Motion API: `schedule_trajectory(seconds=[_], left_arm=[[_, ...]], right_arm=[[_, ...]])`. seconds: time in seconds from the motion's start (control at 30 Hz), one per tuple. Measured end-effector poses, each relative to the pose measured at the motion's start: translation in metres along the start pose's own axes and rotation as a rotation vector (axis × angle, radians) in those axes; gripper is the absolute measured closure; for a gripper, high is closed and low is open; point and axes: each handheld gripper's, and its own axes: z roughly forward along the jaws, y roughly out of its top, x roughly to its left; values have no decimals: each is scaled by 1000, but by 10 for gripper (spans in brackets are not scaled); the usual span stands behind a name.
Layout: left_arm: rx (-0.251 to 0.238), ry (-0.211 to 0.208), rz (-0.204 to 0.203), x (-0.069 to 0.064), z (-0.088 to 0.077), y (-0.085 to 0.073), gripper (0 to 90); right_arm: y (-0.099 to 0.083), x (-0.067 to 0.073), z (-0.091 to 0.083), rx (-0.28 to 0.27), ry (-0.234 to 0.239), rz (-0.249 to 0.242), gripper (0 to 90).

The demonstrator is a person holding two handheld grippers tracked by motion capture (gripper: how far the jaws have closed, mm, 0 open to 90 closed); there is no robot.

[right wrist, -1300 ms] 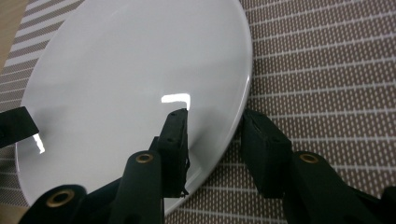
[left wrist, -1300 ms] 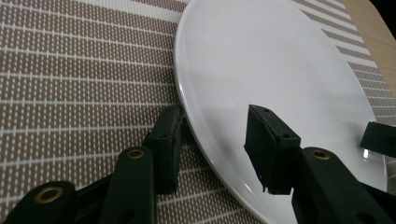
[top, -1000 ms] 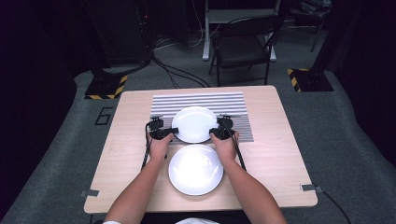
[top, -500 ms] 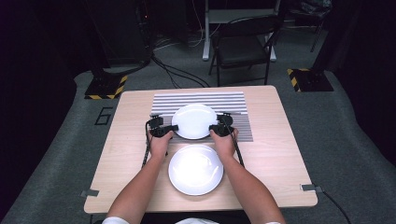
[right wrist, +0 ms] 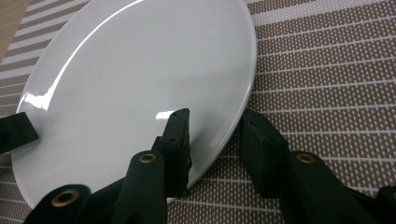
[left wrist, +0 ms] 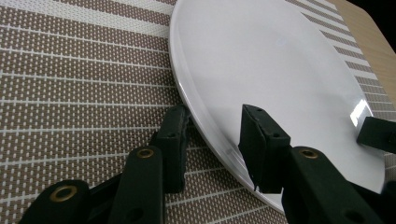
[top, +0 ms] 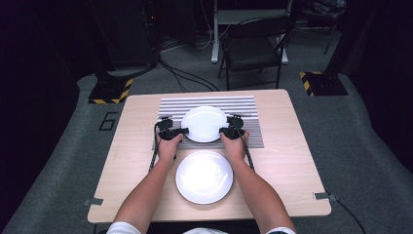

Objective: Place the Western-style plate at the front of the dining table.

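Two grippers straddle the far plate (top: 204, 124) on the striped placemat (top: 243, 105): left gripper (top: 181, 131) loosening, jaws just opening; right gripper (top: 225, 131) clamped on the rim. Judged step: set-down; next, release and withdraw clear of the near plate (top: 204, 176).

We see a dark lab or studio: grey carpet, floor cables (top: 187, 78), hazard-striped stand bases (top: 108, 91), a folding chair (top: 253, 48).

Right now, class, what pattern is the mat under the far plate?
Brown and white stripes on the mat; left gripper view.
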Motion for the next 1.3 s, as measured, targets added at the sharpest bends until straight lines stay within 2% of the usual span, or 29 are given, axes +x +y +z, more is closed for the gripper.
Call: schedule_trajectory(seconds=[0.1, 0.2, 0.3, 0.33, 0.47, 0.57, 0.6, 0.7, 0.77, 0.83, 0.97, 1.07, 1.2, 1.3], left_arm=[[0, 4, -2, -2, -1, -1, 600], [-9, -2, -5, -1, -7, 0, 584], [-25, 10, 8, 0, -15, 3, 574], [-32, 13, -1, 0, -17, 4, 572], [-40, 27, 15, 2, -24, 4, 555], [-35, 33, 43, 4, -28, 3, 542], [-36, 31, 37, 4, -28, 2, 539], [-22, 36, 56, 6, -31, -1, 527], [-15, 38, 54, 6, -33, -1, 523], [-13, 42, 78, 5, -38, -3, 518], [-25, 23, 108, 5, -49, -6, 505], [-28, 18, 102, 6, -58, -8, 503], [-42, 18, 114, 8, -69, -8, 494], [-54, 22, 119, 10, -79, -7, 491]], right_arm=[[-1, 0, -1, 13, -9, 1, 607], [-1, 0, -3, -6, -12, -6, 602], [1, 0, -10, -20, -10, -9, 596], [1, 0, -11, -22, -9, -13, 596], [1, 0, -17, -28, -16, -47, 588], [0, 1, -24, -40, 1, -71, 578], [0, 1, -26, -45, 6, -76, 574], [-3, 0, -33, -65, 40, -74, 568], [-4, 0, -36, -67, 50, -87, 566], [-7, -1, -43, -70, 57, -106, 565], [-11, -4, -56, -89, 78, -111, 558], [-13, -8, -64, -88, 84, -113, 557], [-14, -12, -73, -99, 88, -118, 557], [-18, -16, -84, -105, 92, -139, 555]])
